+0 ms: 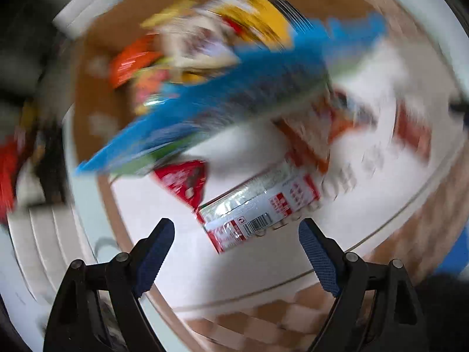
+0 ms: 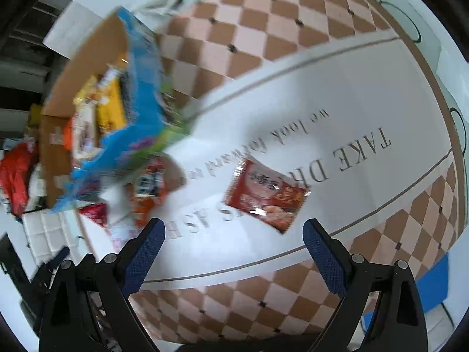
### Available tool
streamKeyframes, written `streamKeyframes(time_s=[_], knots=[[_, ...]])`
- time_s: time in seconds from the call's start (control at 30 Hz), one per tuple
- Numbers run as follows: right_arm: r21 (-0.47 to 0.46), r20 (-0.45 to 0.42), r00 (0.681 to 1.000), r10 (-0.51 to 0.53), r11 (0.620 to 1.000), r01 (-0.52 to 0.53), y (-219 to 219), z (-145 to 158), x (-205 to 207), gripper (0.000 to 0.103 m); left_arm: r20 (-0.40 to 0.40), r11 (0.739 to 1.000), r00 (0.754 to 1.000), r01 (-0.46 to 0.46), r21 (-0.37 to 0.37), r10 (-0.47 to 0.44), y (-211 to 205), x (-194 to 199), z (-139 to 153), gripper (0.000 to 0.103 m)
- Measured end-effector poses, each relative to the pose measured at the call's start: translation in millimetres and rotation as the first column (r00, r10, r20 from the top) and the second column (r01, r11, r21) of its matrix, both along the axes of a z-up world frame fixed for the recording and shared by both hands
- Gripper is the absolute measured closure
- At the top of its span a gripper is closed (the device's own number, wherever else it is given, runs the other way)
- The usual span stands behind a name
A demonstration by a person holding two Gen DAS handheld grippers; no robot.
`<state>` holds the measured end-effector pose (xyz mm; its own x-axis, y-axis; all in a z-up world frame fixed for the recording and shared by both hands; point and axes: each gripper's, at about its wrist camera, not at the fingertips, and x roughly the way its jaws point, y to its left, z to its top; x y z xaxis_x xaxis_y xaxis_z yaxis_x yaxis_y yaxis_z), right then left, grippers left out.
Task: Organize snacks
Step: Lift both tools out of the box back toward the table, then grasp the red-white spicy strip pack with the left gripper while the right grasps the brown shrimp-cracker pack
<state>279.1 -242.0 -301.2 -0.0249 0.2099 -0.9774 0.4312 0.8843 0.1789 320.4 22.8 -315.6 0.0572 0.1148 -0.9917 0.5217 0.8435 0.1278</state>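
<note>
A large blue snack bag [image 1: 211, 108] is blurred in mid-air over the edge of a cardboard box [image 1: 85, 94] that holds several snack packets. The same blue bag [image 2: 137, 117] and box [image 2: 91, 58] show at the left of the right wrist view. On the white cloth lie a red-and-white pack [image 1: 261, 214], a small red packet [image 1: 184, 182] and a red-orange packet [image 1: 307, 140]. My left gripper [image 1: 236, 234] stands open just above the red-and-white pack. My right gripper [image 2: 234, 234] is open over a red snack packet [image 2: 266, 196], with nothing between its fingers.
The tablecloth [image 2: 337, 94] is white with printed lettering and a brown-and-pink chequered border [image 2: 249, 23]. An orange packet [image 2: 149, 187] lies by the box. Red bags [image 2: 17, 176] and a white ribbed tray [image 2: 47, 234] sit beyond the table's left edge.
</note>
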Motion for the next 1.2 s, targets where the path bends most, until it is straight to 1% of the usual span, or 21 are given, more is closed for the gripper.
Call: streamKeyframes(time_s=[0.1, 0.27, 0.37, 0.43, 0.47, 0.5, 0.53, 0.6, 0.63, 0.67, 0.7, 0.77, 0.83, 0.87, 0.9, 0.93, 0.97, 1.03, 1.07, 1.13, 1.2], knots=[[-0.002, -0.039, 0.999, 0.005, 1.0, -0.005, 0.8, -21.3, 2.0, 0.006, -0.067, 0.99, 0.989, 0.138, 0.043, -0.135, -14.8, -1.6, -31.1, 0.016], [0.022, -0.078, 0.996, -0.031, 0.999, 0.033, 3.2, -46.7, 3.7, 0.006, -0.133, 0.957, 0.958, 0.268, 0.109, -0.253, -32.7, -0.4, -66.7, 0.016], [0.005, -0.087, 0.996, -0.034, 0.999, 0.035, 1.3, -57.1, 7.7, 0.006, -0.136, 0.951, 0.951, 0.291, 0.105, -0.276, -41.6, 0.3, -70.9, 0.014], [-0.018, -0.091, 0.996, 0.022, 1.0, -0.024, 4.1, -62.9, 14.4, 0.006, -0.129, 0.957, 0.955, 0.28, 0.081, -0.268, -45.8, 1.7, -68.8, 0.016], [-0.027, -0.104, 0.992, 0.075, 0.997, -0.078, 8.0, -66.5, 17.7, 0.006, -0.126, 0.963, 0.96, 0.258, 0.071, -0.248, -47.1, 2.8, -67.5, 0.02], [-0.033, -0.118, 0.984, 0.135, 0.99, -0.14, 12.4, -70.8, 21.2, 0.006, -0.13, 0.972, 0.966, 0.23, 0.047, -0.222, -47.9, 3.0, -65.2, 0.031], [-0.04, -0.12, 0.974, 0.191, 0.98, -0.197, 17.2, -72.7, 22.1, 0.006, -0.144, 0.981, 0.971, 0.195, 0.02, -0.19, -48.2, 2.1, -63.0, 0.038], [-0.074, -0.146, 0.938, 0.313, 0.942, -0.326, 30.1, -77.9, 24.7, 0.006, -0.155, 0.994, 0.982, 0.111, 0.026, -0.105, -44.8, 1.6, -61.5, 0.04], [-0.097, -0.165, 0.912, 0.376, 0.914, -0.394, 37.5, -81.4, 25.1, 0.006, -0.174, 0.998, 0.984, 0.053, 0.025, -0.048, -41.9, 0.4, -62.4, 0.041], [-0.116, -0.185, 0.886, 0.425, 0.886, -0.449, 43.7, -85.1, 25.0, 0.006, -0.213, 1.0, 0.977, -0.025, 0.019, 0.028, -37.0, -1.4, -64.5, 0.041], [-0.129, -0.204, 0.859, 0.469, 0.857, -0.498, 49.7, -89.4, 24.6, 0.006, -0.257, 0.994, 0.96, -0.111, 0.018, 0.112, -30.8, -3.8, -67.1, 0.042], [-0.136, -0.236, 0.812, 0.534, 0.809, -0.572, 59.3, -99.7, 23.8, 0.006, -0.309, 0.97, 0.922, -0.243, 0.006, 0.233, -21.0, -10.4, -68.5, 0.042], [-0.147, -0.269, 0.771, 0.578, 0.766, -0.626, 65.3, -111.2, 23.4, 0.006, -0.346, 0.936, 0.881, -0.35, -0.017, 0.323, -13.0, -18.0, -67.5, 0.042], [-0.153, -0.28, 0.754, 0.594, 0.748, -0.646, 68.6, -116.5, 23.6, 0.006, -0.368, 0.916, 0.856, -0.399, -0.025, 0.363, -9.0, -22.0, -68.1, 0.042], [-0.156, -0.291, 0.739, 0.608, 0.732, -0.663, 70.7, -122.7, 23.6, 0.006, -0.401, 0.891, 0.823, -0.453, -0.037, 0.402, -4.7, -26.4, -70.1, 0.042], [-0.154, -0.297, 0.733, 0.612, 0.727, -0.669, 72.3, -127.0, 24.0, 0.006, -0.41, 0.873, 0.805, -0.486, -0.039, 0.43, -1.7, -29.5, -70.6, 0.042], [-0.154, -0.286, 0.739, 0.61, 0.731, -0.664, 71.8, -127.0, 25.1, 0.005, -0.412, 0.859, 0.792, -0.51, -0.041, 0.451, 0.3, -32.3, -70.5, 0.042], [-0.132, -0.272, 0.76, 0.59, 0.759, -0.637, 69.0, -127.1, 28.1, 0.007, -0.41, 0.842, 0.779, -0.538, -0.047, 0.475, 3.6, -36.4, -70.5, 0.041], [-0.118, -0.271, 0.774, 0.572, 0.778, -0.617, 66.8, -127.3, 28.2, 0.009, -0.407, 0.837, 0.775, -0.546, -0.048, 0.483, 3.3, -38.6, -70.3, 0.041], [-0.076, -0.267, 0.817, 0.511, 0.834, -0.546, 58.9, -127.2, 27.5, 0.016, -0.401, 0.835, 0.775, -0.549, -0.043, 0.489, 3.7, -40.7, -71.9, 0.041], [-0.068, -0.281, 0.833, 0.476, 0.856, -0.512, 58.1, -125.6, 24.5, 0.023, -0.394, 0.84, 0.78, -0.542, -0.034, 0.487, 0.9, -37.6, -73.6, 0.04]])
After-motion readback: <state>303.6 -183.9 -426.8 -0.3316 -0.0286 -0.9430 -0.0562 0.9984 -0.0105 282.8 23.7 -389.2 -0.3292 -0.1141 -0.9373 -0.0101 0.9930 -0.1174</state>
